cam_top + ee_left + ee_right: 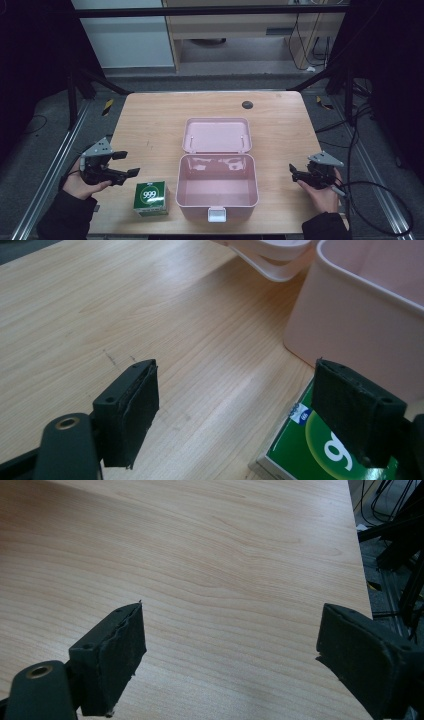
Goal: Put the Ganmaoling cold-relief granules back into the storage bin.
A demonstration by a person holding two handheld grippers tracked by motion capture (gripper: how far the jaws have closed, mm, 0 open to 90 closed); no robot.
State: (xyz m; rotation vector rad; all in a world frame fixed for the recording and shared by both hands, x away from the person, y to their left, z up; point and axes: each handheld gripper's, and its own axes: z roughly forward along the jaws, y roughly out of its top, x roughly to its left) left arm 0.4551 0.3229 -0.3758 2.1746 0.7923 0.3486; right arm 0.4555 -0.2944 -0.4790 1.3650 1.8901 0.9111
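Green carton at the desk's near edge, both claws spread wide and empty.

The green carton point(150, 198) marked "999" stands on the desk point(150, 120) at about 7 o'clock from the open pink box point(217, 186), just beside its left wall and apart from it. Your left claw point(127, 163) hovers at 10 o'clock of the carton, jaws wide, nothing between them; in the left gripper view the carton point(300, 450) sits under the right-hand jaw. Your right claw point(294, 171) hangs at 3 o'clock of the box, also wide and empty, over bare wood. Judged by appearance, the carton is light, thin-walled card with a glossy print: it should crush under a hard squeeze and may slip. Take it across two opposite flat side faces, mid-height, with modest pressure.
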